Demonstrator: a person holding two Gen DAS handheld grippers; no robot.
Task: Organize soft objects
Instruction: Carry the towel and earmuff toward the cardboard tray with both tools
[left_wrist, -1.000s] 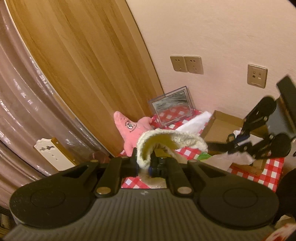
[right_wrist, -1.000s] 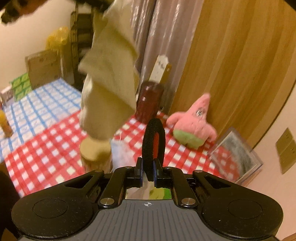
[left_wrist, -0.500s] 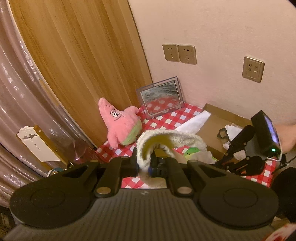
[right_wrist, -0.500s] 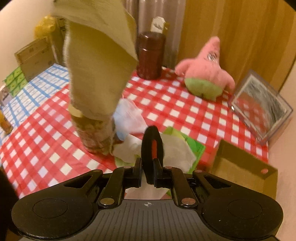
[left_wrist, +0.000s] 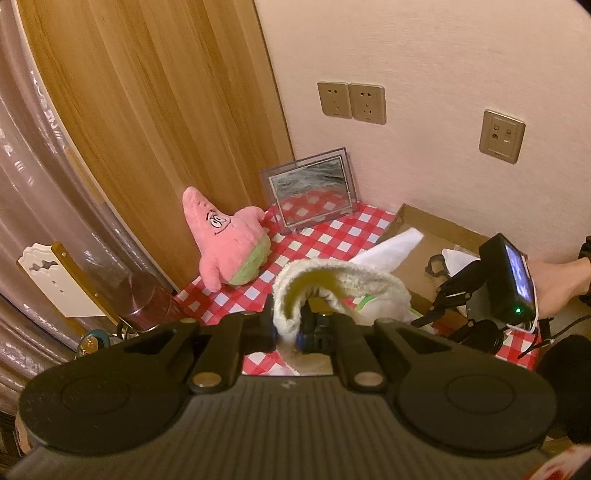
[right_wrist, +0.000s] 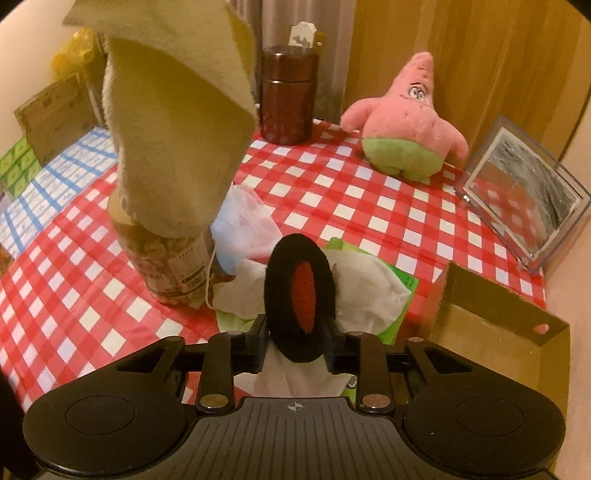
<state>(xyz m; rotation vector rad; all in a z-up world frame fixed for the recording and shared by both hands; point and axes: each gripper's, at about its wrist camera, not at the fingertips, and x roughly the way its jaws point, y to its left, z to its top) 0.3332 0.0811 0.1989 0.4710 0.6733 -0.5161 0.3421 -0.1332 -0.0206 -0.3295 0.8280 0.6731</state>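
Red-and-white checked tablecloth (right_wrist: 332, 192) covers the table, set in a corner between a wood panel and a cream wall with sockets.

Left gripper (left_wrist: 295, 325): jaws clamped on a cream terry towel (left_wrist: 332, 277), which arches up over the fingers; in the right wrist view it hangs above the table's left side, in front of a clear jar (right_wrist: 170, 266).

Right gripper (right_wrist: 297, 328): jaws closed on a black oval pad with red centre (right_wrist: 299, 288), held above a white cloth (right_wrist: 362, 288) on a green sheet.

White mask (right_wrist: 247, 221) lies just beside the jar. Cardboard box (right_wrist: 498, 325) at the table's right edge. Pink starfish plush (right_wrist: 406, 125) and dark brown canister (right_wrist: 288, 99) along the far edge; mirror frame (right_wrist: 524, 192) leans in the far right corner.
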